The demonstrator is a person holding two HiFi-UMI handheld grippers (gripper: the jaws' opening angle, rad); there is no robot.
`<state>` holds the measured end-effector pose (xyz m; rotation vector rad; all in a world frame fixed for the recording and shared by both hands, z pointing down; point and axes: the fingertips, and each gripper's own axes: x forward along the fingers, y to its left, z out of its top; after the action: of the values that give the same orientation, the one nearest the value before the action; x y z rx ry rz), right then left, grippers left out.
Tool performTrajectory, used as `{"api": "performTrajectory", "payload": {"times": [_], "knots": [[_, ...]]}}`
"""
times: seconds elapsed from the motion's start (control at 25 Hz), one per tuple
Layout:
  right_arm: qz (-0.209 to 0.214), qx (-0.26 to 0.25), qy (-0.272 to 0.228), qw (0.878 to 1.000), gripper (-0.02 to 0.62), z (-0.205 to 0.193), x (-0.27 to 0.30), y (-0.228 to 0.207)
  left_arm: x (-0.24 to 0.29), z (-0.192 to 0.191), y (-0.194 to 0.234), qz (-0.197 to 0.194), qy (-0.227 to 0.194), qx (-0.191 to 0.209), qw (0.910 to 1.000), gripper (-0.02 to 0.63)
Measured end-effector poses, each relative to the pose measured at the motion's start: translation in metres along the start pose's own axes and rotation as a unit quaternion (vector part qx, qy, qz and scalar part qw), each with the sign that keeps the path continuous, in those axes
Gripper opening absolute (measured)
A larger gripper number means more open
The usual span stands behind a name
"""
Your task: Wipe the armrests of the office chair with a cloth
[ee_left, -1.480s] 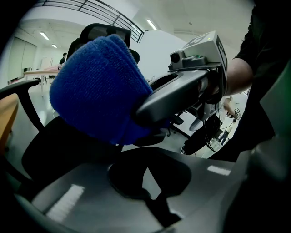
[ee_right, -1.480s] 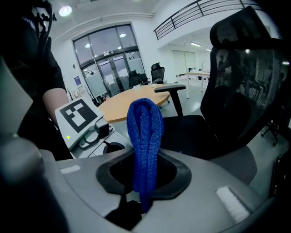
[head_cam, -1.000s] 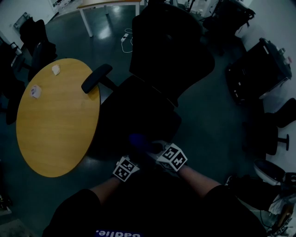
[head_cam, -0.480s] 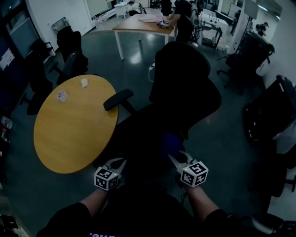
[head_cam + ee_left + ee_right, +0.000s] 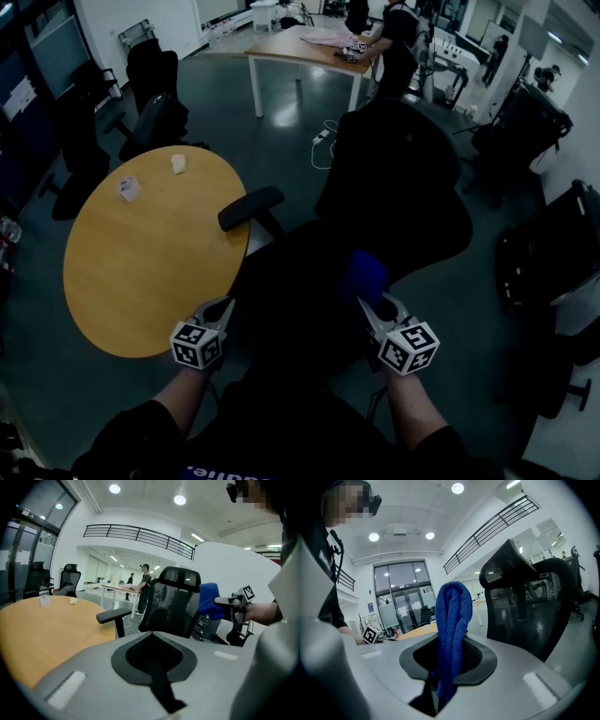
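While my right tool point(image 5: 377, 314) is clenched on the blue cloth point(image 5: 364, 274), which stands bunched above its tips over the right side of the office chair point(image 5: 394, 178), my left tool point(image 5: 217, 314) is closed on nothing, low by the seat's other front corner. The one armrest point(image 5: 250, 207) I can make out sits on the chair's side toward the round desk point(image 5: 141, 272), well ahead and to the left of the cloth, its long axis slanting away from me. It lies nearer my empty left tool, so I judge the cloth must cross the seat to reach it. Any armrest on the cloth's side is lost in the dark.
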<state>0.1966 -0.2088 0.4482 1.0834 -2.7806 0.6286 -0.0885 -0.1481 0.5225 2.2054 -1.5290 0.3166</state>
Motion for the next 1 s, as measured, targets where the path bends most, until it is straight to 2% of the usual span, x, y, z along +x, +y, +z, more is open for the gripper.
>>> {"api": "performTrajectory", "payload": {"times": [0.16,0.52,0.84,1.0], "knots": [[-0.030,-0.006,0.005,1.000,0.087,0.016,0.037,-0.004,0.037,0.017,0.060,0.004,-0.014,-0.014,0.9998,0.020],[-0.057,-0.037,0.050,0.996,0.087,0.049,0.154,-0.012,0.116,0.040,0.171,-0.008,-0.014,-0.029,0.9994,0.020],[-0.054,-0.100,0.132,0.985,0.087,0.051,0.290,-0.023,0.164,0.022,0.244,-0.017,0.018,-0.051,0.9984,0.020],[-0.048,-0.129,0.191,0.972,0.087,0.033,0.357,-0.034,0.185,0.009,0.270,-0.016,0.030,-0.063,0.9975,0.020]]}}
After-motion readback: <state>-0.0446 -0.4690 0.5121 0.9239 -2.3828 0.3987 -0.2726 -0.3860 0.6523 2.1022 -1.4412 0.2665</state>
